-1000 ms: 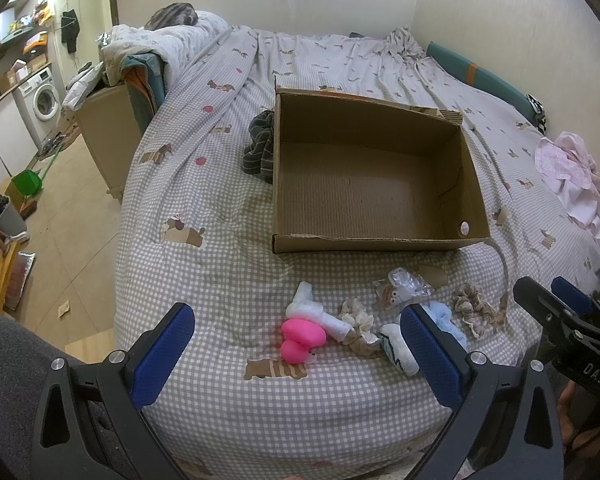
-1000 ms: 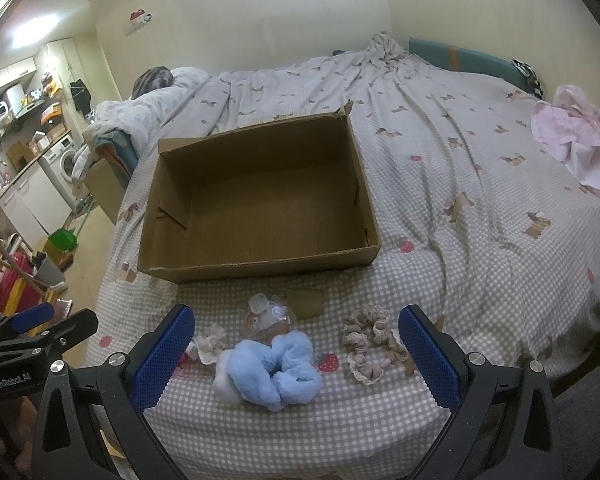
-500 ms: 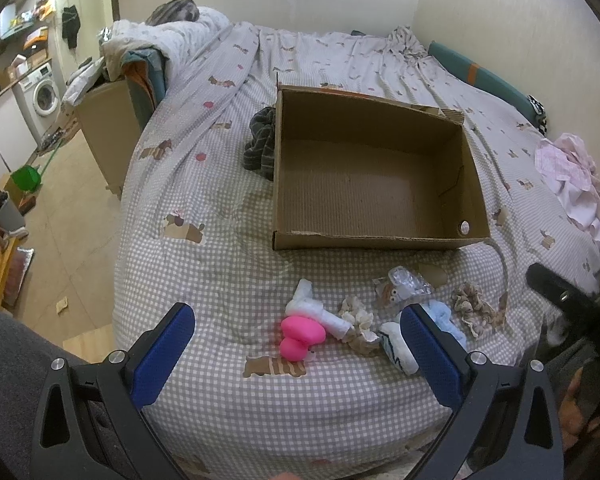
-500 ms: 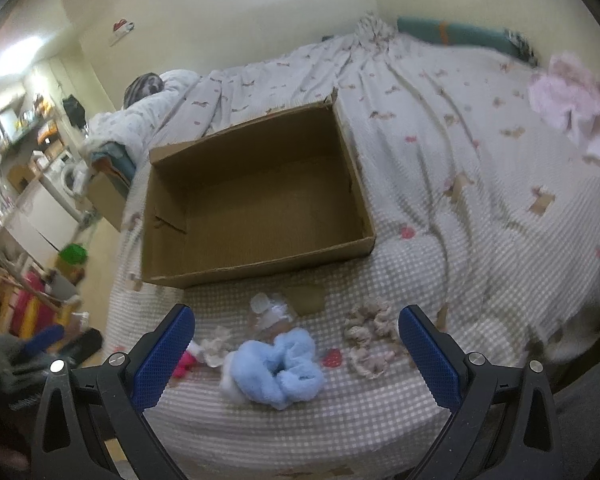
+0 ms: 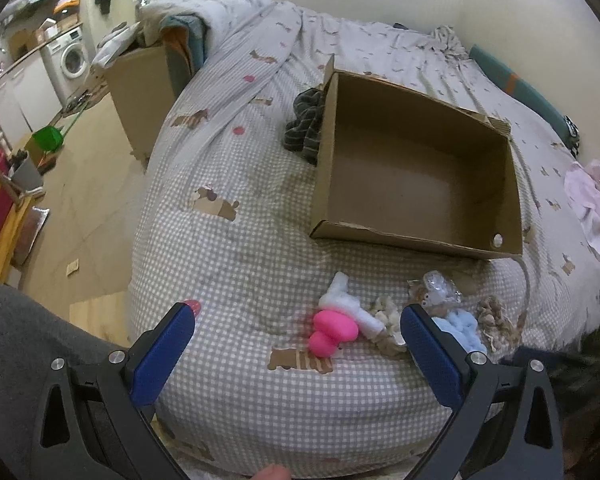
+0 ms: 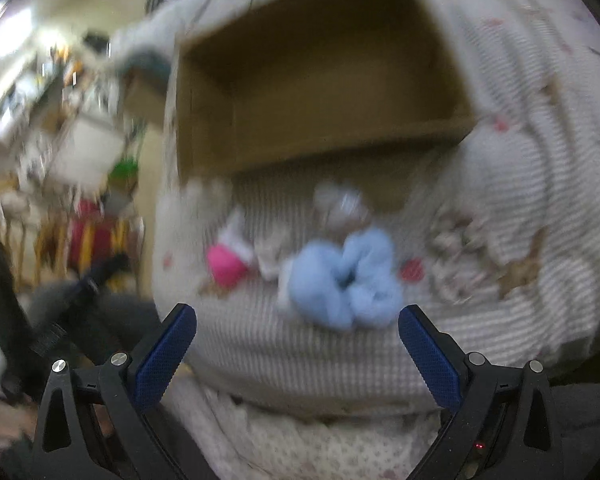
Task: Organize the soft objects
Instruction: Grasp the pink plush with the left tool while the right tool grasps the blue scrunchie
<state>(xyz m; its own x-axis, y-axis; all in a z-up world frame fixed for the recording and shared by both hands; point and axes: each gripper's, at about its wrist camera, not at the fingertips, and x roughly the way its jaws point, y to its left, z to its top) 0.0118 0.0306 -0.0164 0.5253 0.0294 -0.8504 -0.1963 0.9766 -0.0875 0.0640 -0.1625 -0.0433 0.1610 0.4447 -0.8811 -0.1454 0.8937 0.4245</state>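
Note:
An open, empty cardboard box (image 5: 416, 168) sits on the checked bedspread (image 5: 228, 272). In front of it lie small soft things: a pink plush (image 5: 332, 332), a white piece (image 5: 340, 300), a beige scrunchie (image 5: 386, 316), a clear bag (image 5: 436, 294), a light blue scrunchie (image 5: 458, 330) and a tan scrunchie (image 5: 496, 316). My left gripper (image 5: 298, 354) is open and empty, just short of the pink plush. My right gripper (image 6: 298, 350) is open and empty, near the light blue scrunchie (image 6: 346, 280); this view is blurred. The box (image 6: 320, 80) and pink plush (image 6: 226, 266) show there too.
A dark striped cloth (image 5: 306, 126) lies left of the box. Pink clothing (image 5: 592, 208) lies at the right edge of the bed. A second cardboard box with bedding (image 5: 140, 92) stands beside the bed. The floor with a washing machine (image 5: 74, 60) is to the left.
My right gripper has moved down and closer to the light blue scrunchie, blurring its view. My left gripper has shifted left and slightly forward; the right gripper has left its view.

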